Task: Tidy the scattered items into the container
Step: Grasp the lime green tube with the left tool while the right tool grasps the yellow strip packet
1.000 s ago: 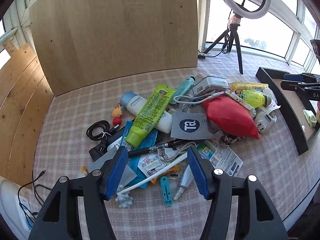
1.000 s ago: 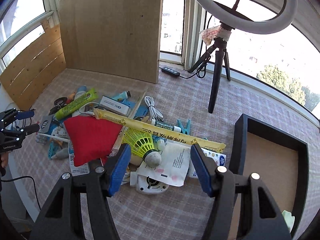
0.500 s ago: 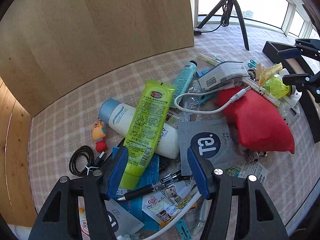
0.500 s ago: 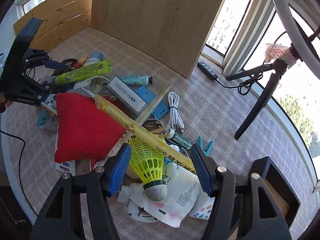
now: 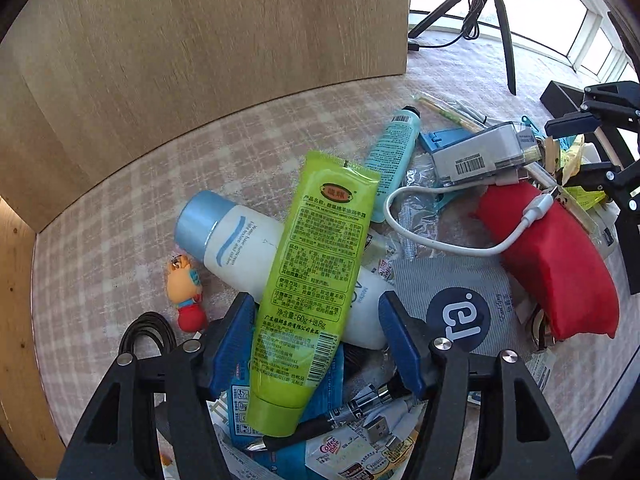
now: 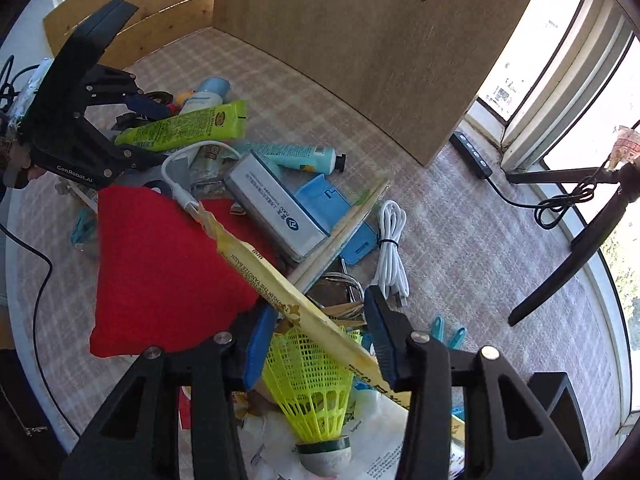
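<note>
- Straddling lime tube (image 5: 316, 276), left gripper (image 5: 318, 344) gapes wide, pads apart from it.
- Right gripper (image 6: 320, 344): jaws just narrowed around yellow shuttlecock (image 6: 314, 384); contact possibly made, unclear.
- Black container (image 6: 560, 404) only visible right-wrist, beside right finger.

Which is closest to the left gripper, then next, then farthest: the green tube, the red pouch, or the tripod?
1. Green tube: between the left gripper's fingers.
2. Red pouch: off to the right.
3. Tripod: far back, by the window.

L gripper (image 5: 318, 340) agape, R gripper (image 6: 318, 338) narrowing
</note>
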`<state>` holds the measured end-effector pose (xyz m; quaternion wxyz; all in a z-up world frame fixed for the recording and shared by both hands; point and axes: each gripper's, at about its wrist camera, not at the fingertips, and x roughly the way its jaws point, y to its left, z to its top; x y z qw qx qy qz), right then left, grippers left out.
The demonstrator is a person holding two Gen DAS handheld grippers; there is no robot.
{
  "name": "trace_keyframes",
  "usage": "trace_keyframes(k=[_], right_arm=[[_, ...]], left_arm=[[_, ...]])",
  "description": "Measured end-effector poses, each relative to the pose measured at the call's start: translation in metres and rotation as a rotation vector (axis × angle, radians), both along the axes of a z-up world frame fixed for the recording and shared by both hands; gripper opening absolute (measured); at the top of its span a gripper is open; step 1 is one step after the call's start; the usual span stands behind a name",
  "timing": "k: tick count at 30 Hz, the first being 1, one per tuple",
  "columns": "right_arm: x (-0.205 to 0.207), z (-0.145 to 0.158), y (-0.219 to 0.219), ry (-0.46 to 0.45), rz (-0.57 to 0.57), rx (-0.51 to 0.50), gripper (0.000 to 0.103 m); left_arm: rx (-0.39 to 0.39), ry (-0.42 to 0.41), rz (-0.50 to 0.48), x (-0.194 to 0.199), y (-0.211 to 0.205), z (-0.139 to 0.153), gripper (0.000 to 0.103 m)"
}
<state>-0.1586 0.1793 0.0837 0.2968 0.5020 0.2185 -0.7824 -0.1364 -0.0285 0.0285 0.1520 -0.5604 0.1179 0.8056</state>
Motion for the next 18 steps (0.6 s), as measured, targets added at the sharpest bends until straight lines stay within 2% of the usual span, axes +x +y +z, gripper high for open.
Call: trace_keyframes(k=[2,7,14,18], right_arm=[[-0.003,0.003,0.004,-0.008,-0.019,-0.024,0.032],[-0.004,0.008,0.006,0.002,-0.024,-0.048,0.031],[0.002,0.02,0.005,0.044,-0.043,-0.072,0.029],[-0.001,0.032,0.015,0.065,-0.086,-0.121,0.026]], left_arm=[[0.015,0.001,-0.006,0.0,-0.001,-0.002,0.06],[0.044,-0.014,-0.03,0.004,-0.003,-0.001,0.043],[-0.027,0.047,-0.042,0.019,0.004,0.004,0.04],[0.012,0.085,0.012,0.024,-0.004,0.017,0.04]])
